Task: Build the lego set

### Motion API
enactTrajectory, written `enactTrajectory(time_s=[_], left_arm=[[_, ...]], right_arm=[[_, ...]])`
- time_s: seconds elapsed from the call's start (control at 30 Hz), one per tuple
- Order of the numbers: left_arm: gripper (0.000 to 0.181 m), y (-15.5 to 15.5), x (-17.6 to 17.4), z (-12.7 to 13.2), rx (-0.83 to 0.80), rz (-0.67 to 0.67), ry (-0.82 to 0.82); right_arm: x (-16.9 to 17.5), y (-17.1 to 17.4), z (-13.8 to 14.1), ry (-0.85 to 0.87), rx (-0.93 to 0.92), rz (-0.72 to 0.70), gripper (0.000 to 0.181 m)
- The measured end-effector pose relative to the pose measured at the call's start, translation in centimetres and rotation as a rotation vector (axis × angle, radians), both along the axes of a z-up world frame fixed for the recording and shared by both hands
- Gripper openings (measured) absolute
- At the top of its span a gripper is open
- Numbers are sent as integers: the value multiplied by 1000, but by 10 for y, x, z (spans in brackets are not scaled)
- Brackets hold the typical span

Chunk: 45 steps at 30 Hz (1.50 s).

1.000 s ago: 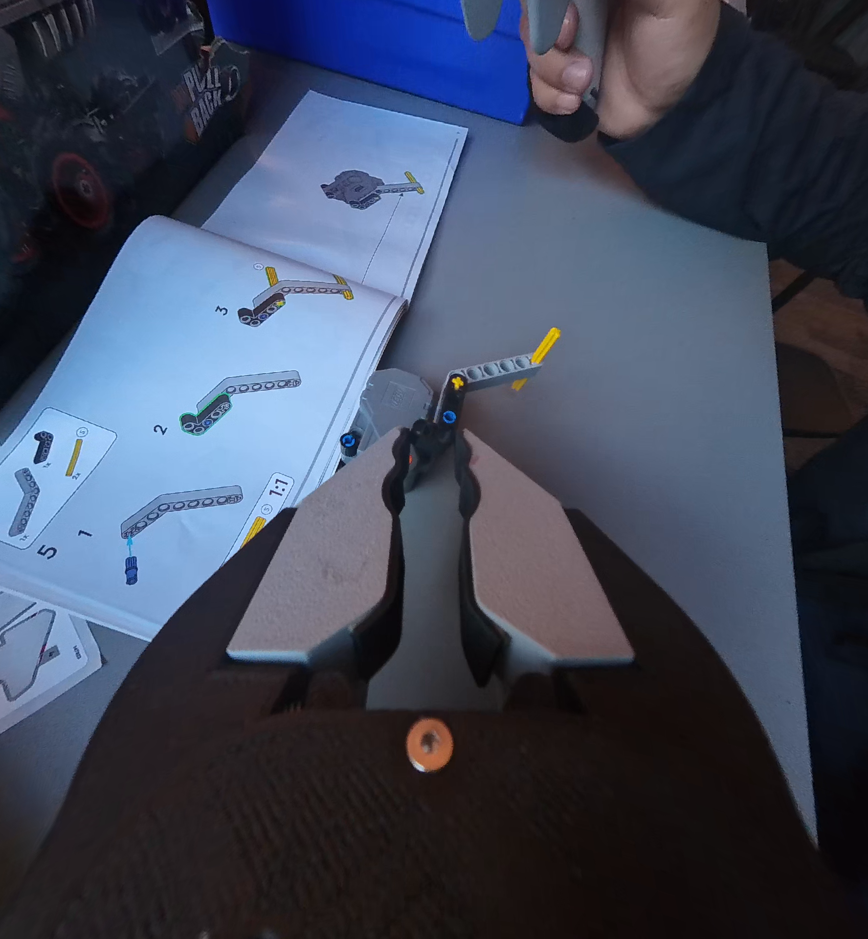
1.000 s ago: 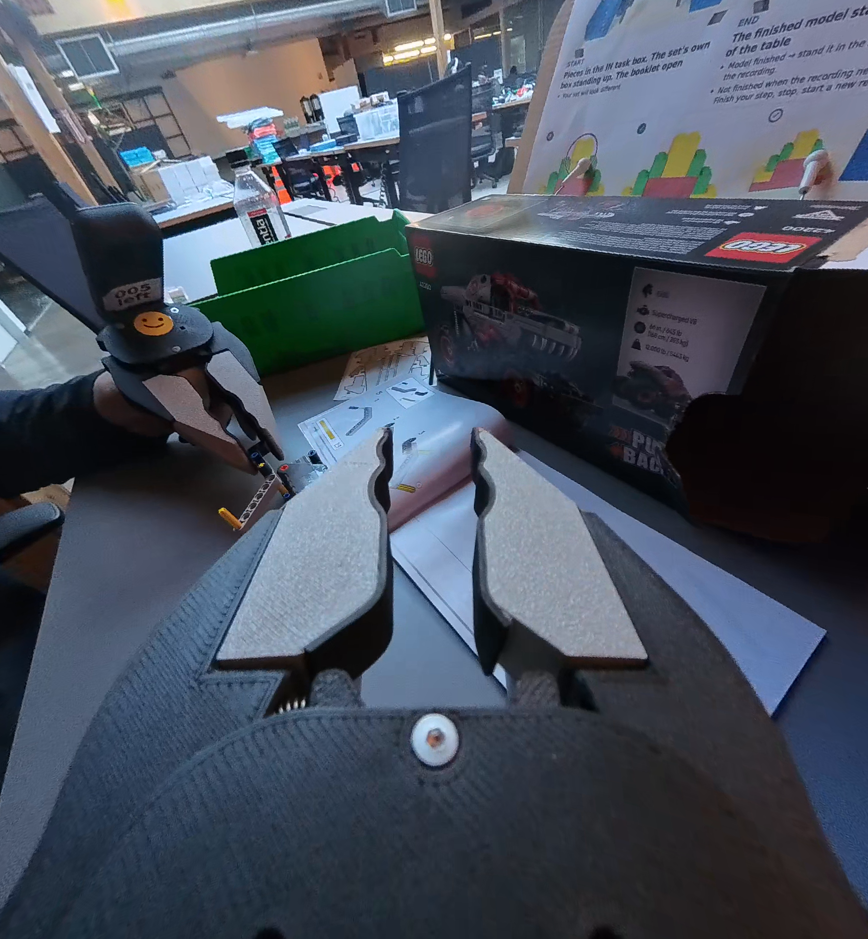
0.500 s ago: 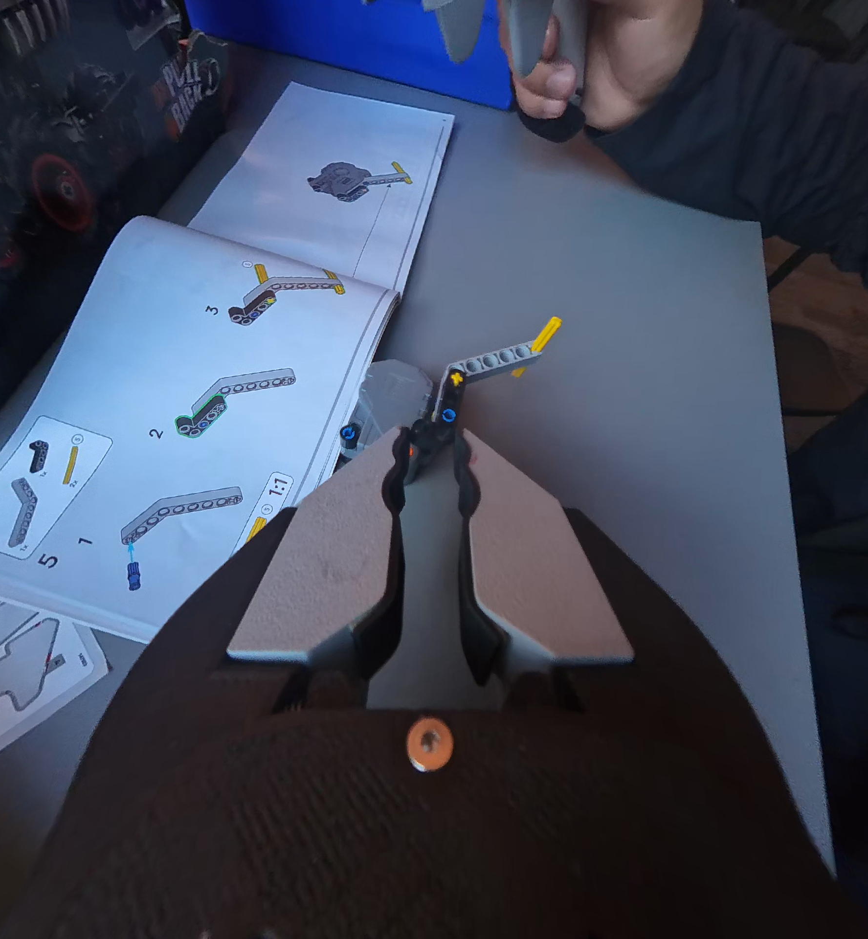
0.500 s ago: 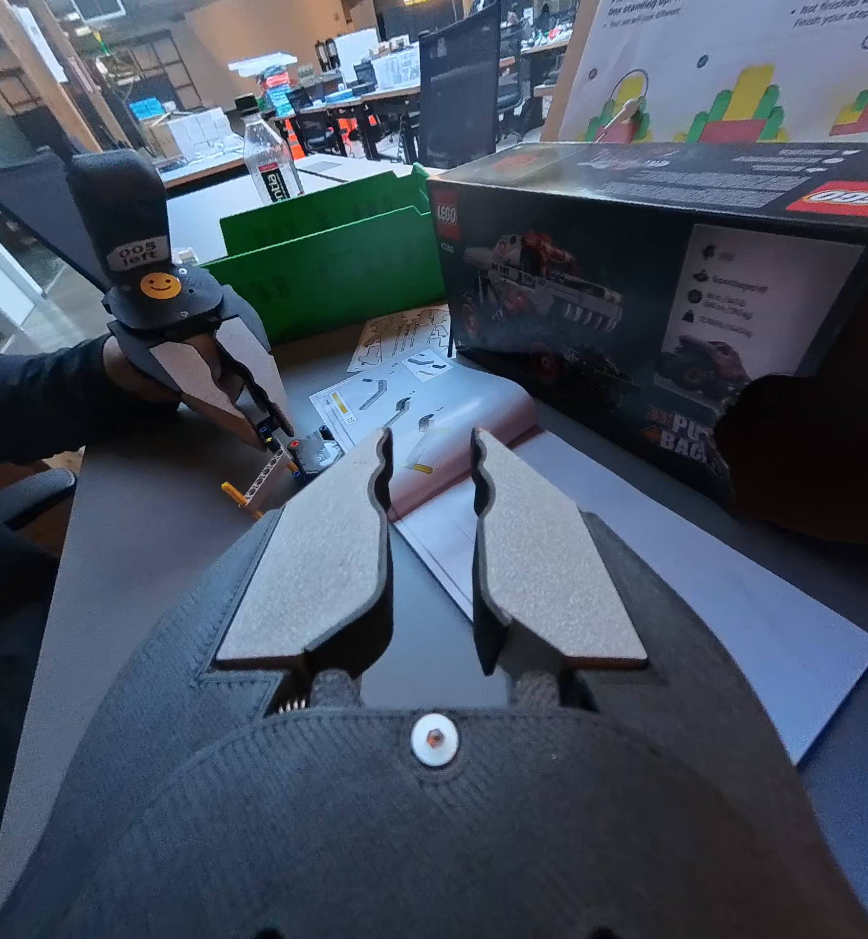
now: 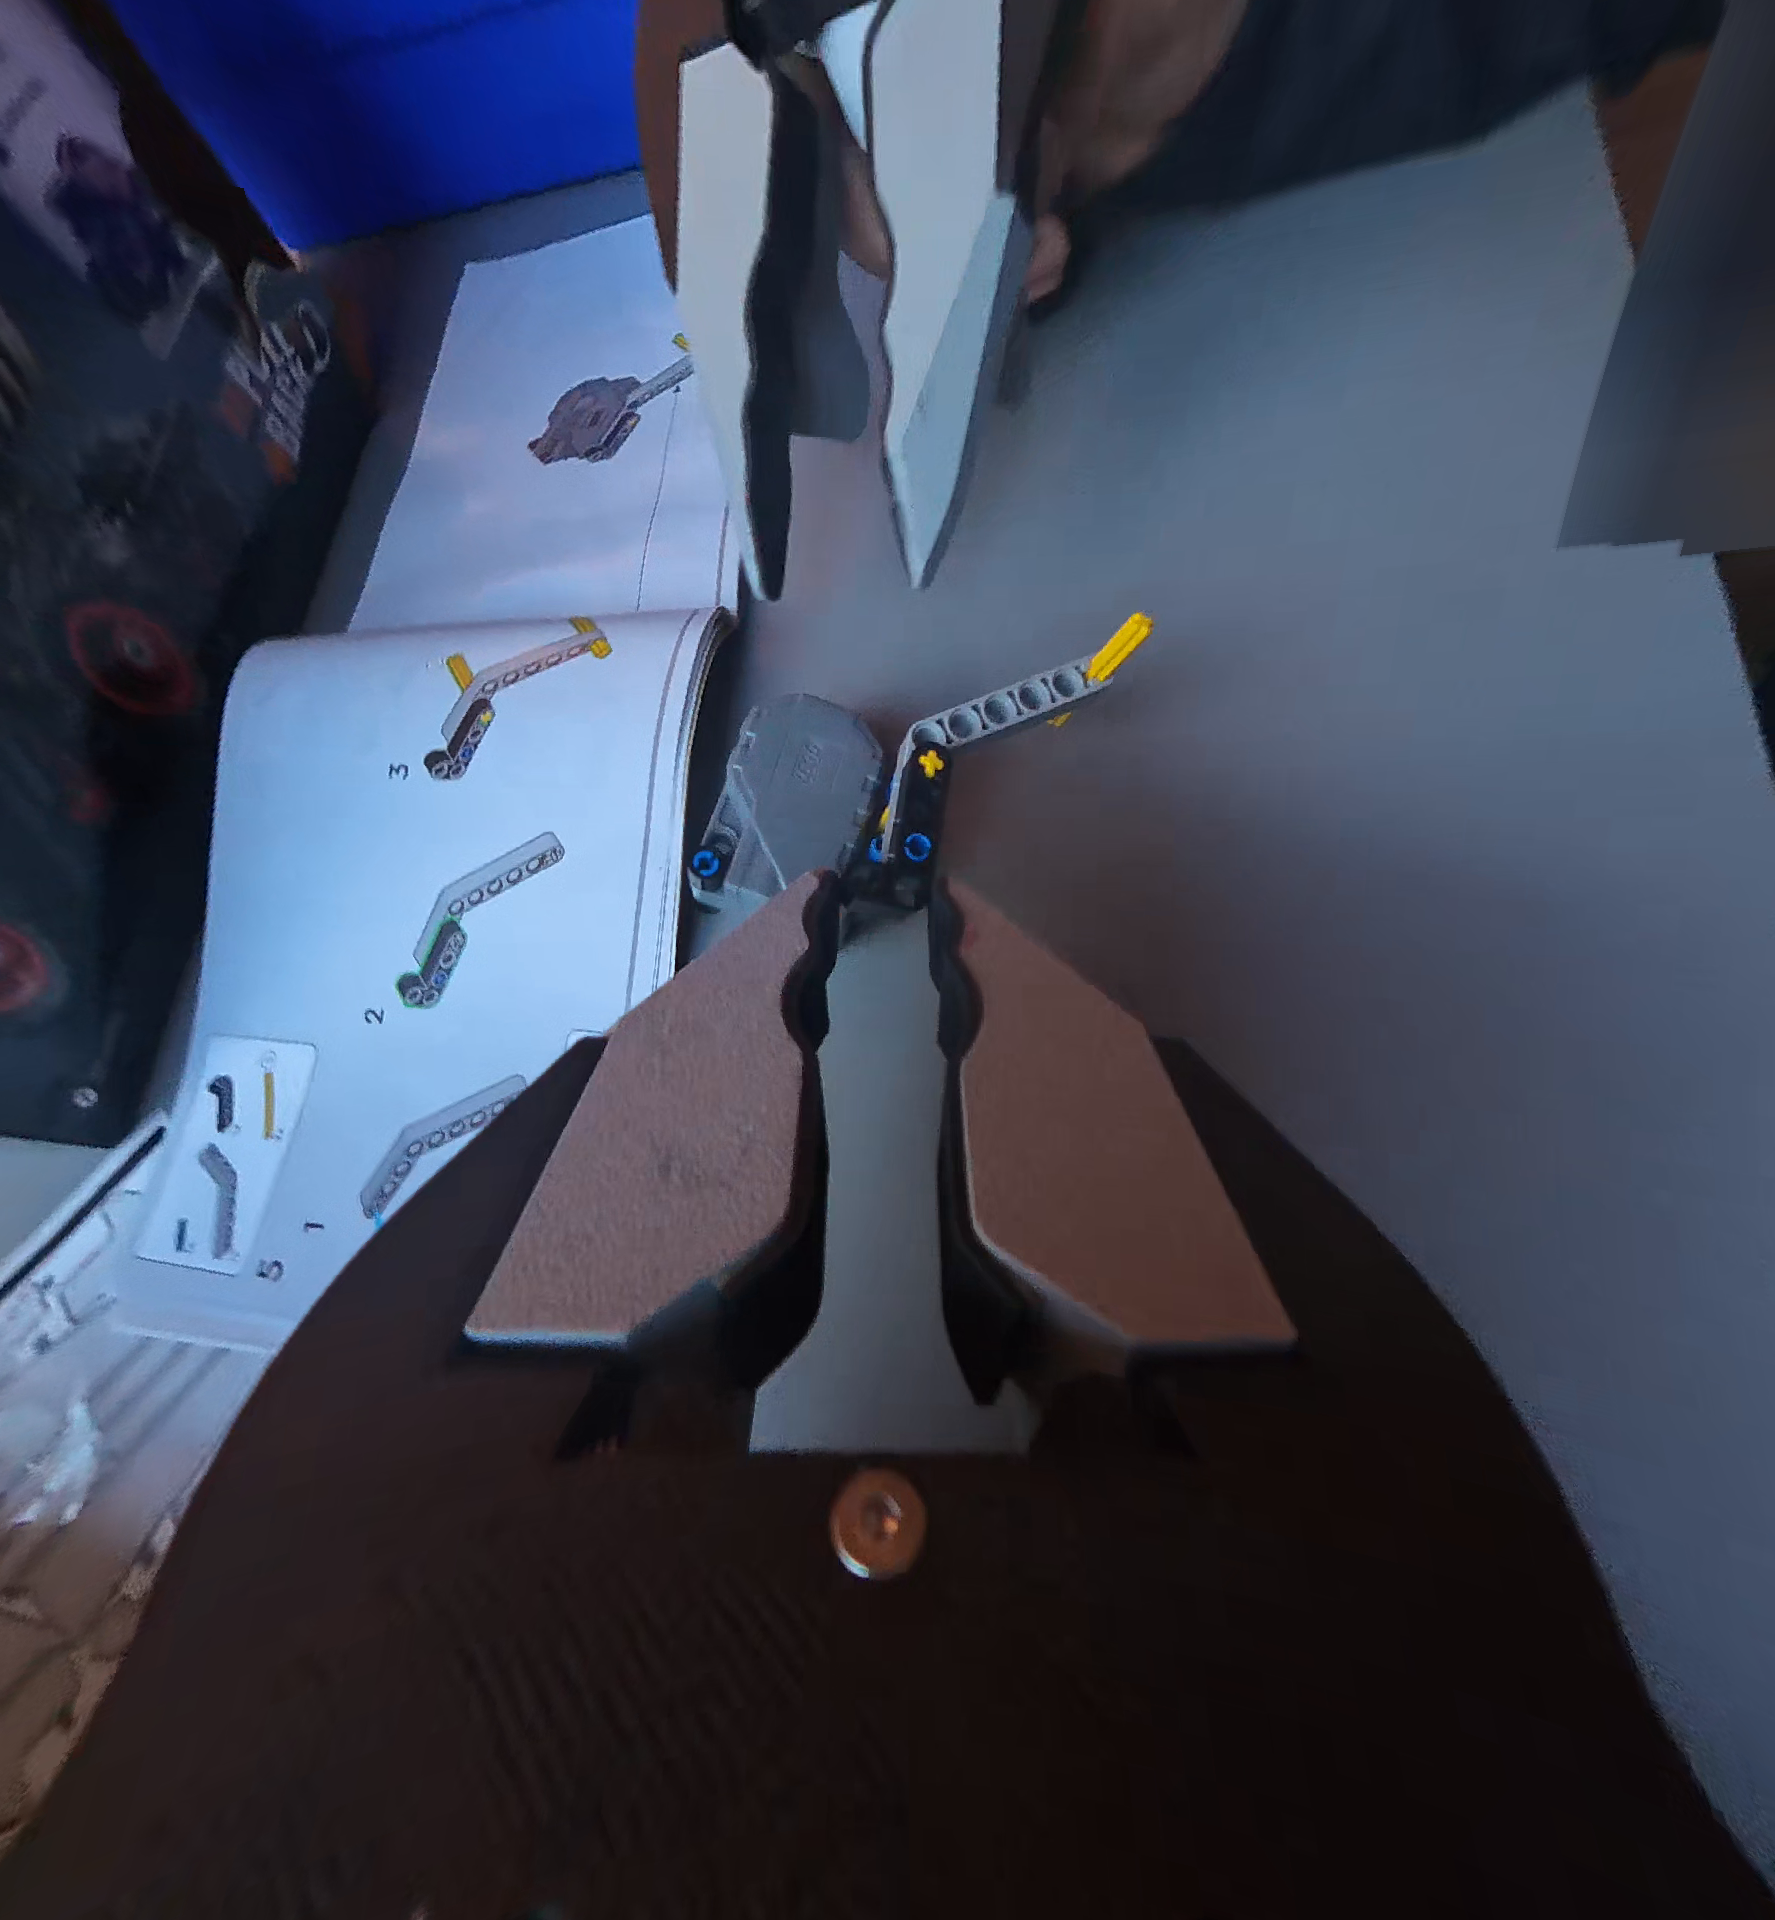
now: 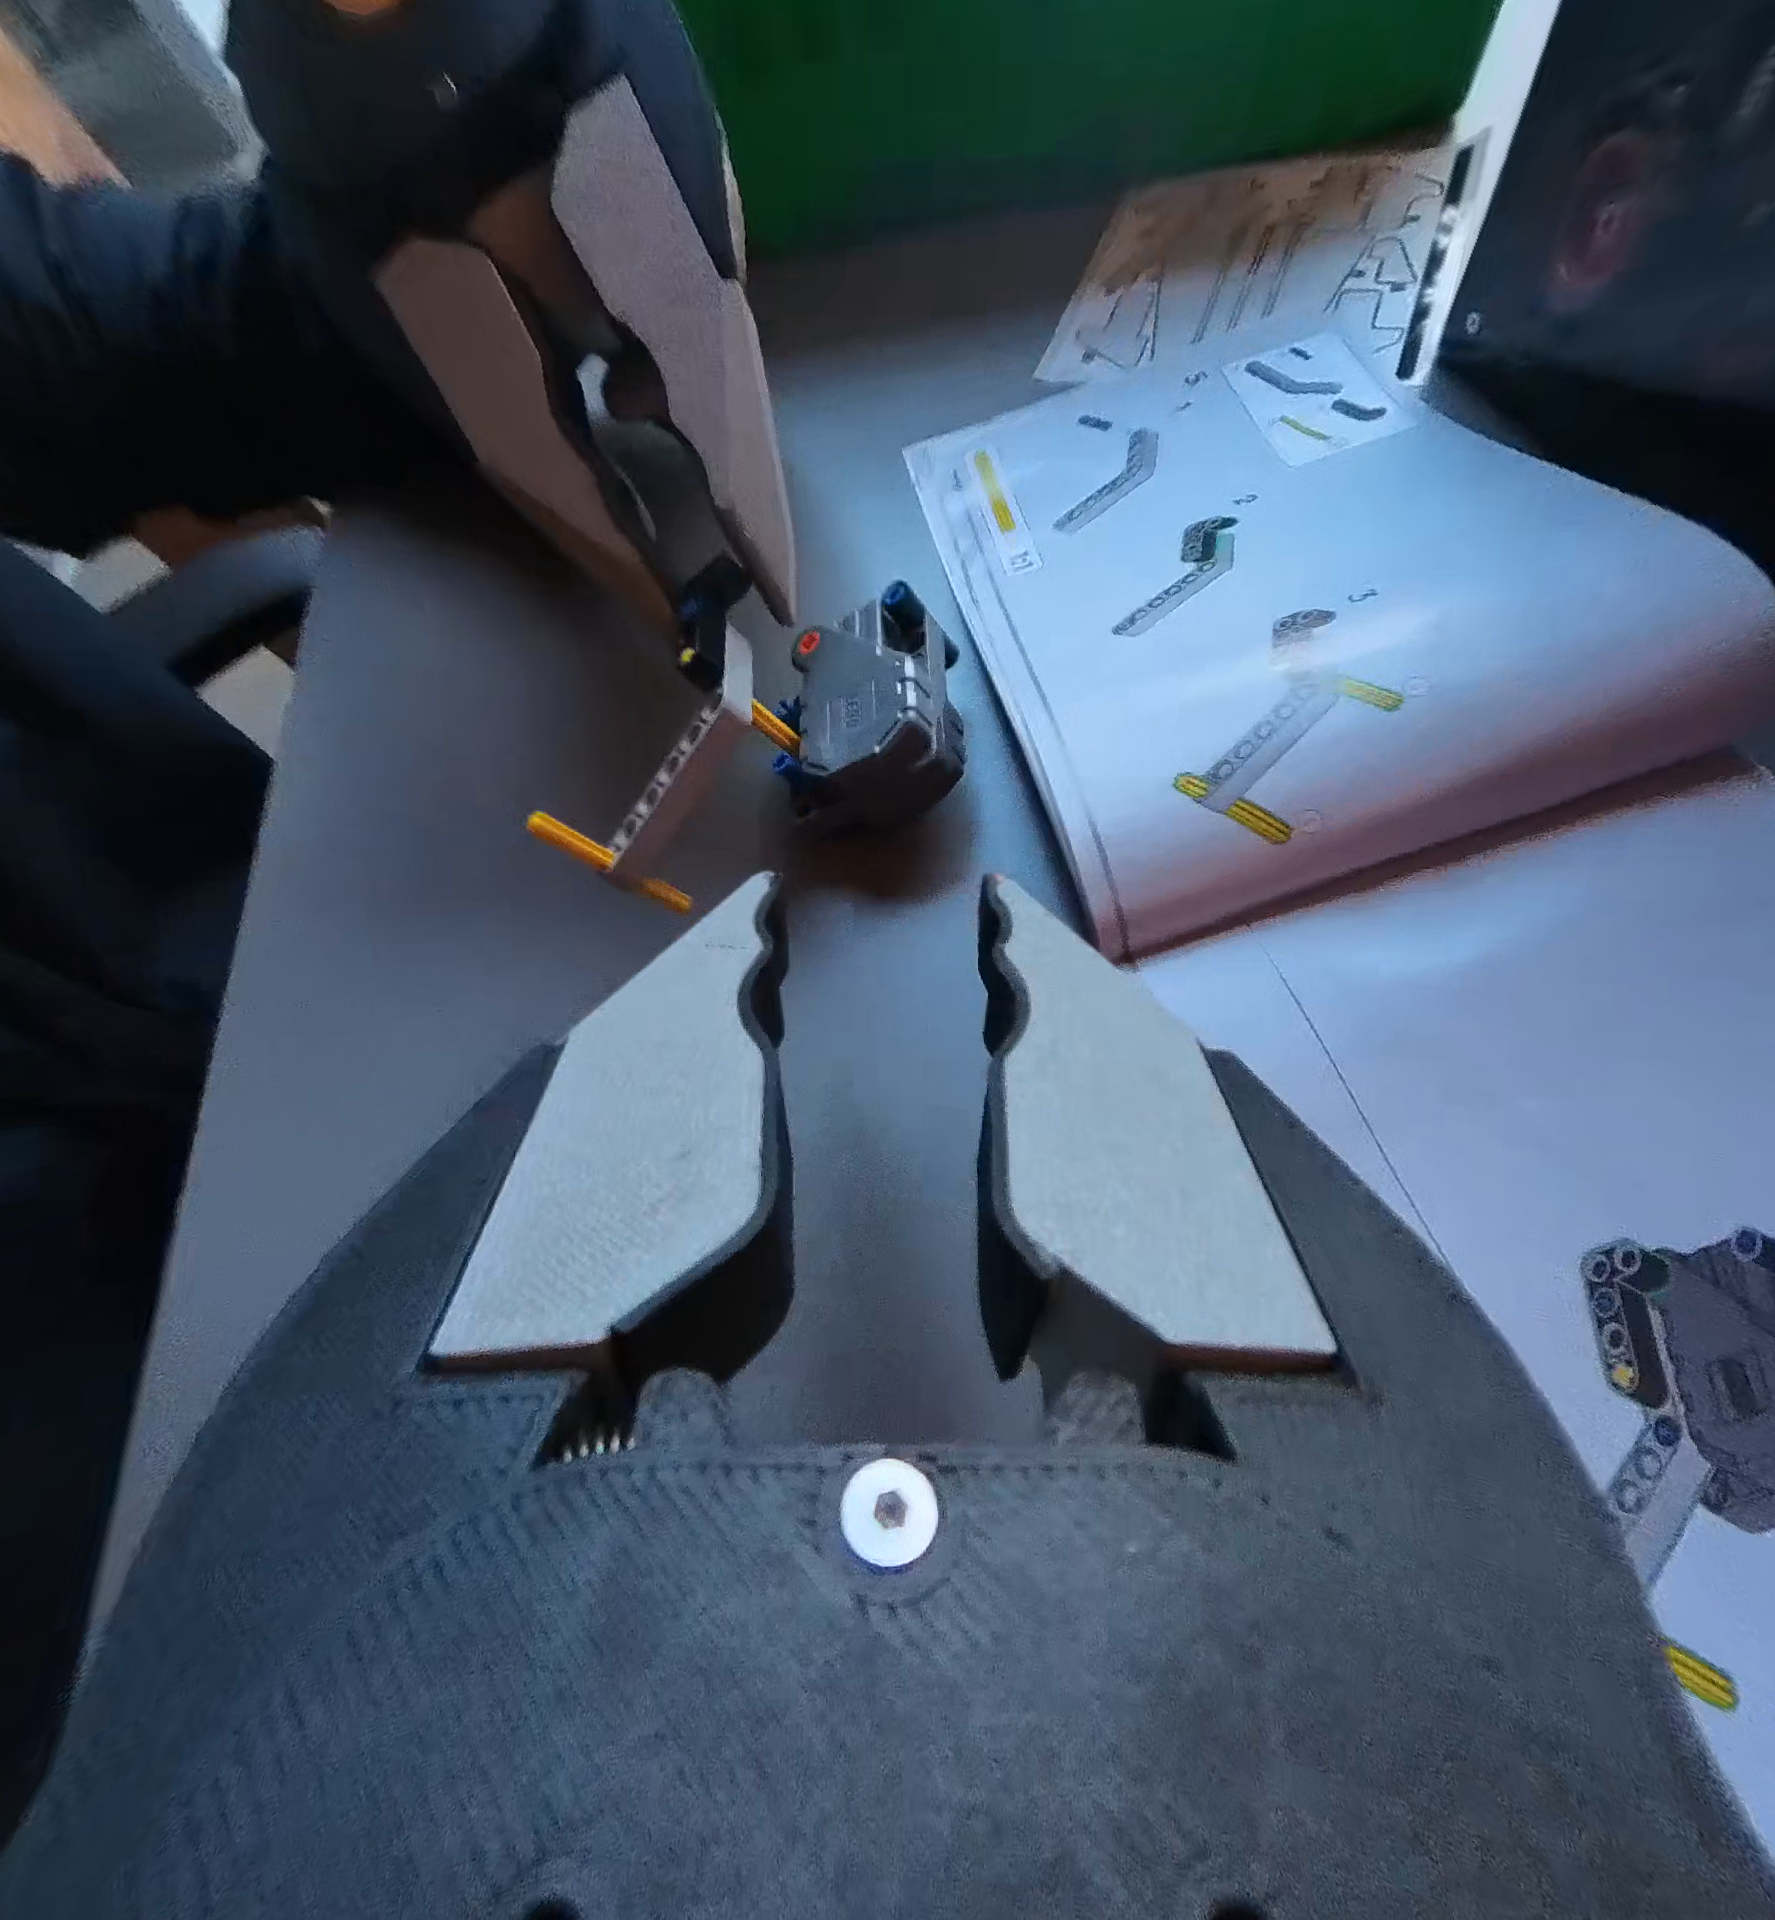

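Gripping the dark lower end of a bent grey beam [image 5: 997, 715], the left gripper [image 5: 878, 914] was clenched on that piece, which stood tilted just beside a grey motor block [image 5: 795, 774] on the grey table [image 5: 1330, 935]. The beam carried a yellow rod [image 6: 608, 857] through its far end and another [image 6: 774, 727] nearer the block, the latter pointing at the block's side. The right gripper [image 6: 878, 935] hung released and empty a little way off, its fingers [image 6: 654, 1122] apart and aimed at the block. I judged the step in hand to be joining the beam to the block, as the open booklet [image 6: 1382, 644] pictured. Doing it well would seem to call for the free gripper to steady the block from its far side while the beam was pushed in square, so the blue pins [image 5: 706, 862] met their holes without twisting; whether any pin was already seated I could not tell. The booklet's curled edge lay touching or nearly touching the block on its left in the left wrist view, and might crowd a grip there. A dark set box [image 5: 83, 623] stood beyond the booklet, a blue bin [image 5: 395, 104] at the far end, a green bin [image 6: 1070, 104] on the other side, and a loose sticker sheet [image 6: 1257, 281] lay near the box. The table to the right of the beam offered room to work.
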State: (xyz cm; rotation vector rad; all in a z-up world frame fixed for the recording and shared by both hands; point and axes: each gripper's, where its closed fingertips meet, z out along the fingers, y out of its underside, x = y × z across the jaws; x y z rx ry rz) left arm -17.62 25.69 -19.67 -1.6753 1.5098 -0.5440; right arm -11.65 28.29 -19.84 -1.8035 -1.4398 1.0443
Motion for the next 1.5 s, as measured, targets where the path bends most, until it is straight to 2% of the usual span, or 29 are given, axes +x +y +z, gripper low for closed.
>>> enactTrajectory(time_s=[0.2, 0.3, 0.5, 0.63, 0.77, 1.2, 1.5], left_arm=[[14, -2, 2, -6, 8, -1, 25], [14, -2, 4, -6, 22, -2, 24], [14, -2, 5, -5, 57, -3, 32], [14, -2, 5, -4, 47, 0, 25], [14, -2, 5, -4, 43, 2, 20], [14, 0, 6, -3, 77, 7, 26], [14, 0, 2, -4, 92, -5, 48]], right_arm=[[8, 3, -4, -54, 76, 8, 32], [25, 19, 3, -72, 115, -49, 33], [60, 52, 66, 169, 143, -246, 33], [78, 69, 87, 287, 126, -363, 33], [80, 73, 87, 315, 77, -382, 34], [66, 66, 72, 242, 84, -342, 33], [50, 58, 48, 152, 59, -281, 33]])
